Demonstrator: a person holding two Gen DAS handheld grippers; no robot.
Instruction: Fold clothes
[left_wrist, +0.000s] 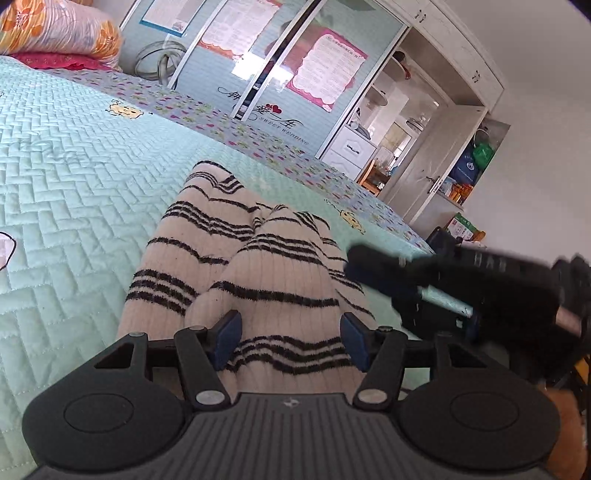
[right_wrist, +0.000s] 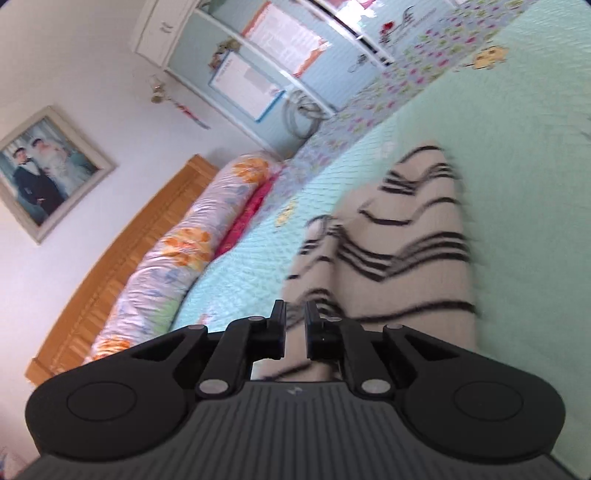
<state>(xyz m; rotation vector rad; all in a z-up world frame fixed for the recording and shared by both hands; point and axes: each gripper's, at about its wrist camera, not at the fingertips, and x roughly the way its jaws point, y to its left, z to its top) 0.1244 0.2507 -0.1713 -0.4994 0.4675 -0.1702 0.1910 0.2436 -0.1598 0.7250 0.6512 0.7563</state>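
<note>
Ribbed black tool (left_wrist: 291, 341) over fuzzy striped knit (left_wrist: 243, 258)

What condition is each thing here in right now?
Sweater: bunched lengthwise on the bed, not folded flat.
Left hand-held gripper: open, over the sweater.
Right hand-held gripper: slightly open, holding nothing.
Quilt: rolled at the headboard.
Wardrobe door: ajar.
</note>
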